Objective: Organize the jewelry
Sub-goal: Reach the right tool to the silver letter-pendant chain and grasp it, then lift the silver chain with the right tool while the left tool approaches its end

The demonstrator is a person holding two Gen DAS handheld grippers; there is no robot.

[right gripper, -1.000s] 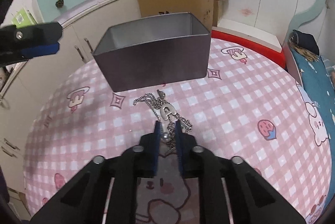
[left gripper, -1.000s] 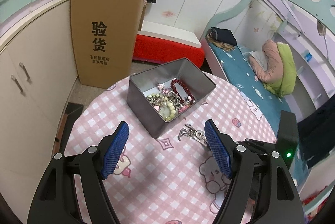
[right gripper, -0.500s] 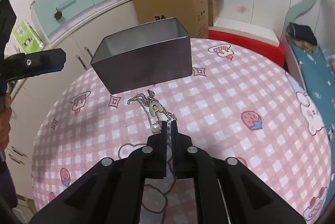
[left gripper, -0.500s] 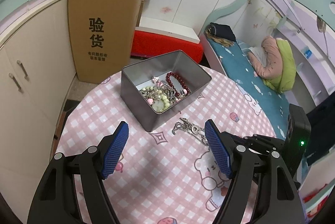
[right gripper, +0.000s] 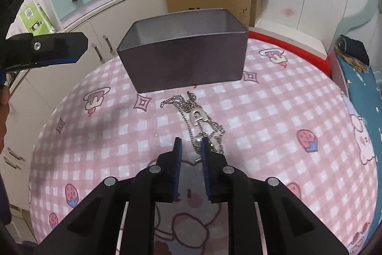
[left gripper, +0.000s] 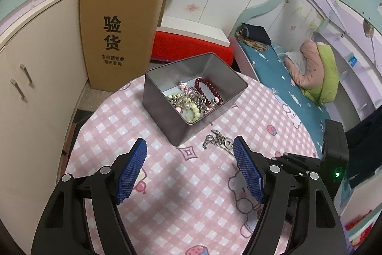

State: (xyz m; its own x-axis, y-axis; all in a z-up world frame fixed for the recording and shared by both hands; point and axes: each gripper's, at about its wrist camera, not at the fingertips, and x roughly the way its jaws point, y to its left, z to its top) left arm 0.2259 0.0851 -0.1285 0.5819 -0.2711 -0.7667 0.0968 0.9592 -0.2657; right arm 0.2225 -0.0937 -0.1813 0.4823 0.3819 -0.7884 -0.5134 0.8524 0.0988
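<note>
Right fingers (right gripper: 177, 147) opening, silver chain (right gripper: 203, 121) at tips, ungripped; left fingers (left gripper: 133, 164) spread wide, empty.

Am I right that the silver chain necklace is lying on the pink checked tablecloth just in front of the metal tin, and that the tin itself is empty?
Not quite: the metal tin is not empty. The left wrist view shows a red bead bracelet and pale beaded pieces inside. The silver chain necklace does lie on the tablecloth in front of it.
</note>
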